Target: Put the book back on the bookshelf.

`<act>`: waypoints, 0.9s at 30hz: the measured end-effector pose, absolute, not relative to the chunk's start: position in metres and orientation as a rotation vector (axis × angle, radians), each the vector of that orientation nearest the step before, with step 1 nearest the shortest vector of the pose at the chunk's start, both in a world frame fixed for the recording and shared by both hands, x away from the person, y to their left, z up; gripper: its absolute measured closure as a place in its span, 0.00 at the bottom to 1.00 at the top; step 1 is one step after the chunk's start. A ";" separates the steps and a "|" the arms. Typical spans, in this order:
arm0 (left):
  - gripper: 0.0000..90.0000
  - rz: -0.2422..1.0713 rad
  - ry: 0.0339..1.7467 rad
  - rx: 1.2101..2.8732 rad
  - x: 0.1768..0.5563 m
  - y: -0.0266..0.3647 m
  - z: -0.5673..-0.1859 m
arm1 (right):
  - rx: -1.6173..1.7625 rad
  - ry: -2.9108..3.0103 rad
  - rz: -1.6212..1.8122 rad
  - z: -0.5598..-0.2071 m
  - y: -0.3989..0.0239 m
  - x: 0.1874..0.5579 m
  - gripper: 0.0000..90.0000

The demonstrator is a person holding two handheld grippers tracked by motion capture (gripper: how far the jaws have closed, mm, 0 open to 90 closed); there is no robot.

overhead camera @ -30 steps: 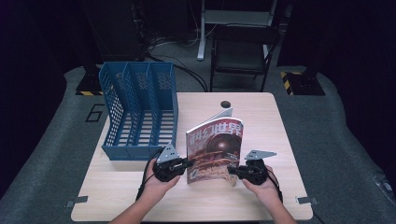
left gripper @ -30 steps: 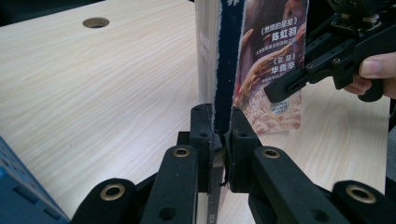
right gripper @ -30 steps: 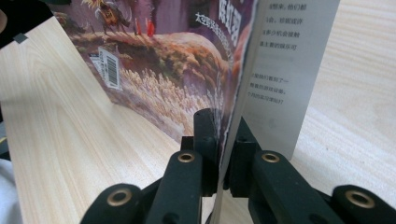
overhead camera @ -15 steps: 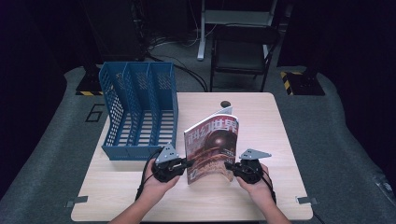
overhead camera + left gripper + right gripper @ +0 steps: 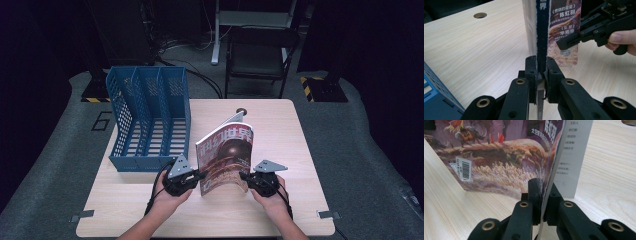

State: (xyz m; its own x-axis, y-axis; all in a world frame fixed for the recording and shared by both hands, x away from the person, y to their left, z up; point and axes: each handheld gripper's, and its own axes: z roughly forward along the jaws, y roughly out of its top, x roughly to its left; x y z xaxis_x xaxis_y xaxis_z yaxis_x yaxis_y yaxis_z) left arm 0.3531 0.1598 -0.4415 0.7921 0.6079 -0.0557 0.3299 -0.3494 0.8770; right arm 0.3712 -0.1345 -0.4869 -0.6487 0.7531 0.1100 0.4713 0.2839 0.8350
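Note:
A magazine (image 5: pixel 225 152) with a reddish cover stands upright on the wooden table (image 5: pixel 280 130), slightly fanned. My left gripper (image 5: pixel 200 176) is shut on the lower end of its spine; in the left gripper view the jaws (image 5: pixel 541 62) pinch the dark spine (image 5: pixel 541 30). My right gripper (image 5: pixel 245 176) is shut on the bottom corner of the cover's free edge. In the right gripper view my own gripper (image 5: pixel 545 186) clamps that thin cover (image 5: pixel 506 157), with a white inner page (image 5: pixel 574 155) behind it. The right gripper (image 5: pixel 564 44) also appears in the left gripper view, against the back cover.
A blue three-slot file rack (image 5: pixel 150 120) stands on the table's left, close behind my left hand. A small round cable hole (image 5: pixel 241 111) lies past the magazine. Bare tabletop stretches to the right, and a dark chair (image 5: pixel 260 55) stands beyond the far edge.
My right gripper has shifted slightly left, toward the left one, and the magazine cover bows a little more. The left gripper has stayed put.

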 end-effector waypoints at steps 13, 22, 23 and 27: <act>0.92 0.326 0.637 2.011 0.348 0.162 -0.442 | 1.192 2.249 1.379 -0.491 -0.146 0.375 0.75; 0.89 0.308 0.623 2.026 0.346 0.161 -0.442 | 1.207 2.244 1.404 -0.489 -0.149 0.372 0.65; 0.89 0.305 0.620 2.028 0.346 0.162 -0.441 | 1.207 2.244 1.404 -0.489 -0.149 0.372 0.65; 0.84 0.288 0.634 2.012 0.346 0.161 -0.441 | 1.200 2.245 1.414 -0.489 -0.152 0.372 0.62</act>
